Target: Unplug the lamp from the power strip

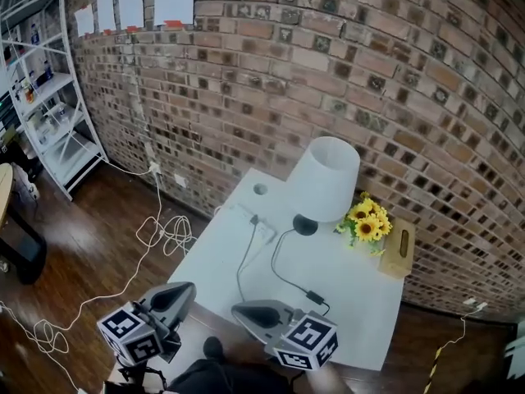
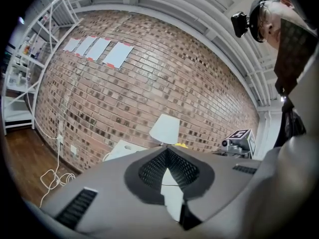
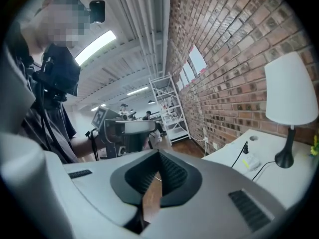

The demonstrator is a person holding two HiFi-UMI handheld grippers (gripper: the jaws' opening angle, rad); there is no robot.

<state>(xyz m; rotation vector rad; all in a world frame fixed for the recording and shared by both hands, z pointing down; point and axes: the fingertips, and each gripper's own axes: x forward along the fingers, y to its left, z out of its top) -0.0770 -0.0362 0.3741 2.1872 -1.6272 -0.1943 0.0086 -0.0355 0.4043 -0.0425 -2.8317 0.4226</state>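
Observation:
A lamp (image 1: 324, 179) with a white shade and a black base stands at the back of the white table (image 1: 353, 302), by the brick wall. Its black cord runs forward to a small black adapter (image 1: 314, 297). A white power strip (image 1: 256, 224) lies left of the lamp with a black plug (image 1: 255, 219) in it. Both grippers hover near the table's front edge, short of the strip. My left gripper (image 1: 187, 287) and right gripper (image 1: 238, 309) are both shut with nothing between the jaws. The right gripper view shows the lamp (image 3: 291, 88), the strip (image 3: 253, 162) and the left gripper (image 3: 124, 128).
Yellow flowers (image 1: 365, 220) and a wooden tissue box (image 1: 399, 249) sit right of the lamp. A white metal shelf (image 1: 57, 97) stands at the far left. White cables (image 1: 164, 232) trail over the wooden floor from a wall socket (image 1: 153, 168).

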